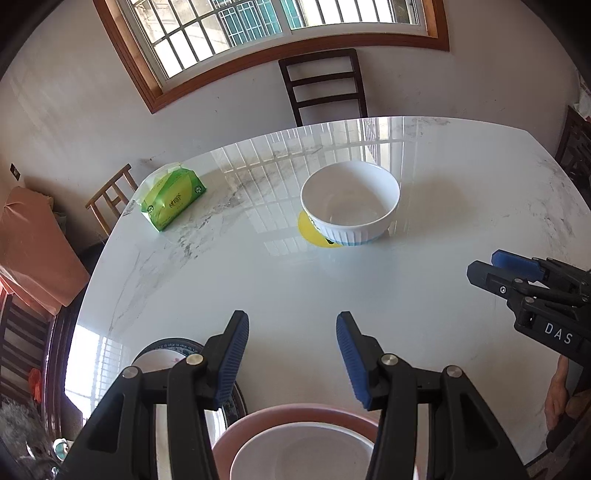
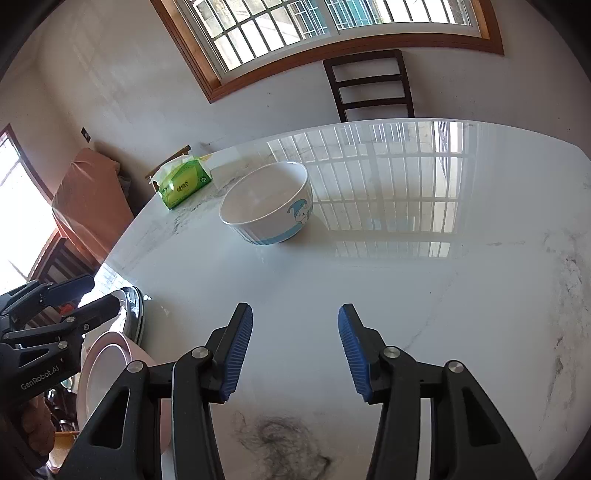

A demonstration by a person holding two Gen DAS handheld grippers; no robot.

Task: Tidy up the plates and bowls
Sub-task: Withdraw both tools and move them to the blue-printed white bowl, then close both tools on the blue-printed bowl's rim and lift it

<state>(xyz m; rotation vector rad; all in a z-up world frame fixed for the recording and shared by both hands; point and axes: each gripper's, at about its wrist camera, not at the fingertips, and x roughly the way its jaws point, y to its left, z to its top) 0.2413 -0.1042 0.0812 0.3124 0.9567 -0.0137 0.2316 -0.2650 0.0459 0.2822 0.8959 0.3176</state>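
The left gripper (image 1: 292, 354) is hovering over the near left part of the marble bench (image 1: 443, 206), its jaws standing wide apart and gripping nothing. Directly beneath it, at the near edge, a pink plate (image 1: 295, 415) is sitting with a white bowl (image 1: 303, 454) resting inside it. Just to the left of that stack, a blue-patterned plate (image 1: 162, 350) is lying on the bench, partly hidden behind the left gripper's finger.

The right gripper (image 2: 295, 350) is hanging over the near middle of the bench, its jaws also spread wide and empty. In the left wrist view it is showing at the right edge, well apart from the other gripper.

Farther out, near the middle of the bench, a white bowl with a blue band (image 2: 267, 206) is standing upright, with a blue cartoon figure on its side. In the left wrist view it is sitting partly on a yellow coaster (image 1: 314, 232). Left of it, toward the far left edge of the bench, a green tissue pack (image 1: 171, 197) is lying, well apart from the bowl.

A dark wooden chair (image 2: 371, 83) is standing beyond the far edge of the bench, below a barred window (image 2: 332, 26).
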